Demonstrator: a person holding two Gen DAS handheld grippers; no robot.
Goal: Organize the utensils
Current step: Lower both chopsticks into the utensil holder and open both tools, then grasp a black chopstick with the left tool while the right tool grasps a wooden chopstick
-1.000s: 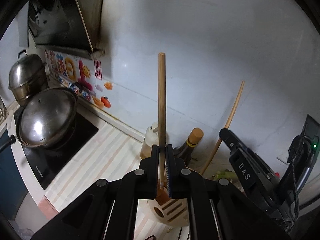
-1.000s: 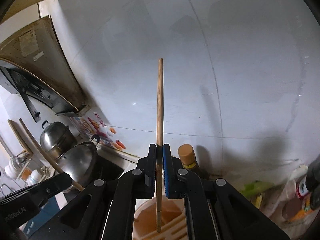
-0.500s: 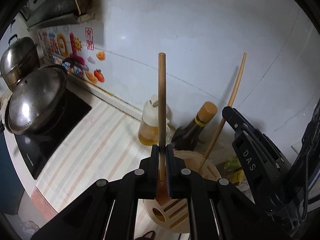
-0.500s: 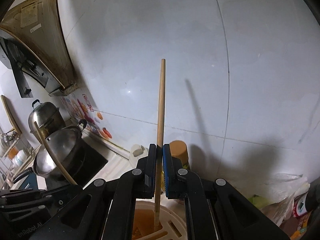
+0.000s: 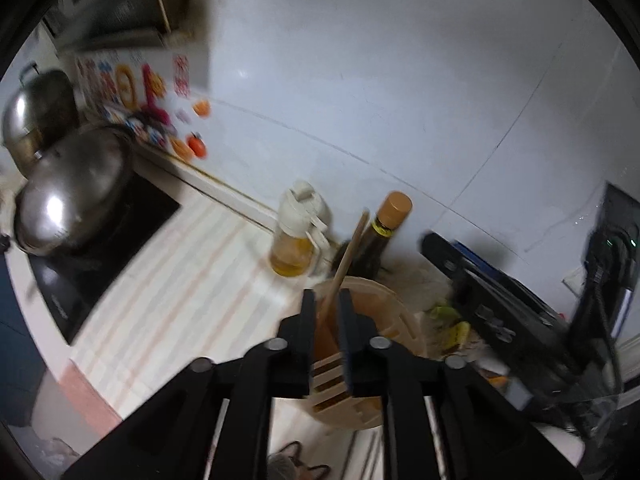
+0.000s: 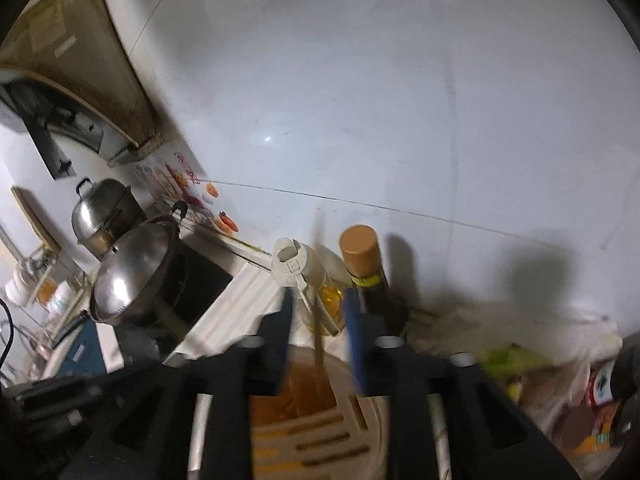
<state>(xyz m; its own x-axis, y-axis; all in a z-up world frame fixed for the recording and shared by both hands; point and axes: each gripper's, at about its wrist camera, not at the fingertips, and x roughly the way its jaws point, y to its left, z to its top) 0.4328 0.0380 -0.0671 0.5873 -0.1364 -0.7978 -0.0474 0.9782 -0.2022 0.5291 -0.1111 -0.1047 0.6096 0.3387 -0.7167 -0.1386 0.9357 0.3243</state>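
A beige slotted utensil holder (image 5: 384,320) stands on the counter below both grippers; it also shows in the right wrist view (image 6: 360,432). A wooden utensil (image 5: 348,256) leans inside it, its handle rising between the open fingers of my left gripper (image 5: 326,300), apart from them. In the right wrist view a thin wooden stick (image 6: 319,312), blurred, stands in the holder between the open fingers of my right gripper (image 6: 318,308). The right gripper's black body (image 5: 500,304) shows at the right of the left wrist view.
An oil dispenser (image 5: 298,236) and a dark sauce bottle (image 5: 384,228) stand against the wall behind the holder. A lidded steel wok (image 5: 68,196) sits on the black cooktop (image 5: 100,248) at left, a steel pot (image 5: 36,116) behind it. Clutter lies at right (image 6: 560,380).
Both grippers opened and let go of their wooden utensils, which dropped into the holder. The left one now leans right. Both cameras tilted down toward the holder.
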